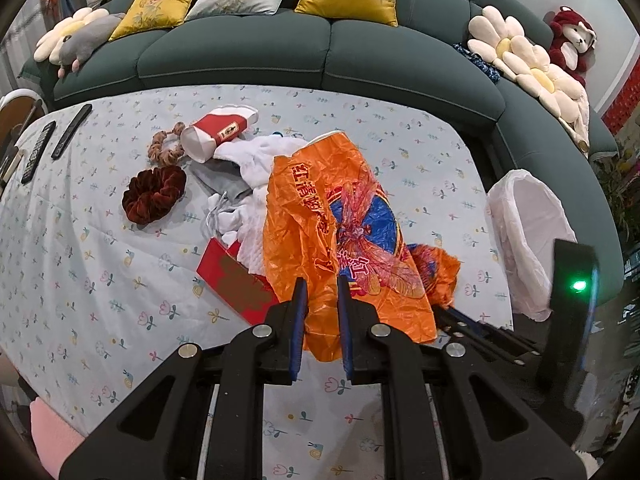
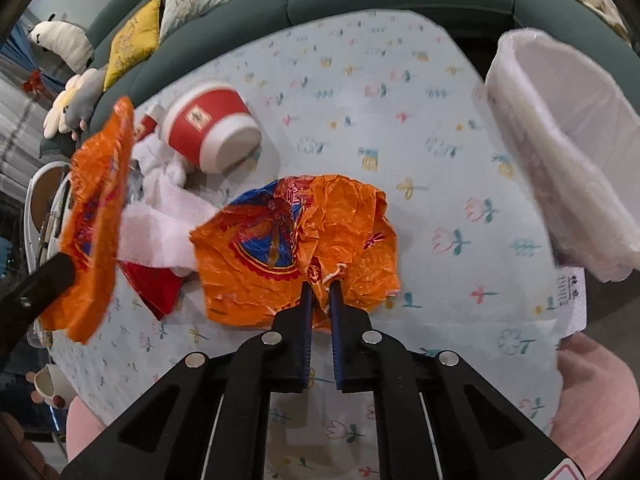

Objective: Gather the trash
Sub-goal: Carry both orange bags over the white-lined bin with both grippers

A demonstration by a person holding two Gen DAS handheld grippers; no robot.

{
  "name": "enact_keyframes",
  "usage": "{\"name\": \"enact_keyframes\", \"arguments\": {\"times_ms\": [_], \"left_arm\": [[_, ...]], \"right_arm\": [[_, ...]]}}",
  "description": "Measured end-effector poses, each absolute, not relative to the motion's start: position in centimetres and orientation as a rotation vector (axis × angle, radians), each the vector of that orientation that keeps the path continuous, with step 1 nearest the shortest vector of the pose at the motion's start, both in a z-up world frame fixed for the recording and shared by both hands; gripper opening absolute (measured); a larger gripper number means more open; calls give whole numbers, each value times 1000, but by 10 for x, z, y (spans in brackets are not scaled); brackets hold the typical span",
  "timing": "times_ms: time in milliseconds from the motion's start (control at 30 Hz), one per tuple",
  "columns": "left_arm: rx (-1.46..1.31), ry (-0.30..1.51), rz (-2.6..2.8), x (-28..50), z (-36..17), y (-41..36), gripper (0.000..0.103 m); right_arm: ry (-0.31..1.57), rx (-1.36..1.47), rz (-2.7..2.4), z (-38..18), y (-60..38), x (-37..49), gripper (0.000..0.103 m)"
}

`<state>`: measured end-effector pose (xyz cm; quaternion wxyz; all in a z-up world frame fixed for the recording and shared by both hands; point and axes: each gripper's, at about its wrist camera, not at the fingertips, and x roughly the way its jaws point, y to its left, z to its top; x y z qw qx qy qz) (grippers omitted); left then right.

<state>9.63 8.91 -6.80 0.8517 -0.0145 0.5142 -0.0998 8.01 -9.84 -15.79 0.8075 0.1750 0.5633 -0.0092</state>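
Observation:
A large orange plastic bag (image 1: 320,216) with a red and blue print hangs over the flowered table cover (image 1: 100,260), and my left gripper (image 1: 321,286) is shut on its near edge. A second, crumpled orange bag (image 2: 320,232) lies near the table's front, with my right gripper (image 2: 321,288) shut on a fold of it. In the right wrist view the first orange bag (image 2: 96,208) hangs at the left. A red and white paper cup (image 1: 216,132) lies on its side beside white tissue (image 1: 256,160). A red envelope (image 1: 236,280) is partly hidden under the tissue.
A bin with a white liner (image 2: 560,140) stands off the table's right edge. A dark red scrunchie (image 1: 154,194), a bead bracelet (image 1: 164,148) and two remotes (image 1: 72,130) lie at the left. A green sofa (image 1: 320,52) with cushions runs behind the table.

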Motion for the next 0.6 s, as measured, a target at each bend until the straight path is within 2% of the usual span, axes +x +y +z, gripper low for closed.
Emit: {"name": "enact_keyframes", "arguments": {"times_ms": [233,600], "left_arm": [[-11,1027,-246,92,-44,69,15],[58,949,-372,79,-11,-7,15]], "right_arm": [[1083,399,-57,-110,-127,68,8],[917,426,-150,-38,-200,37,8]]}}
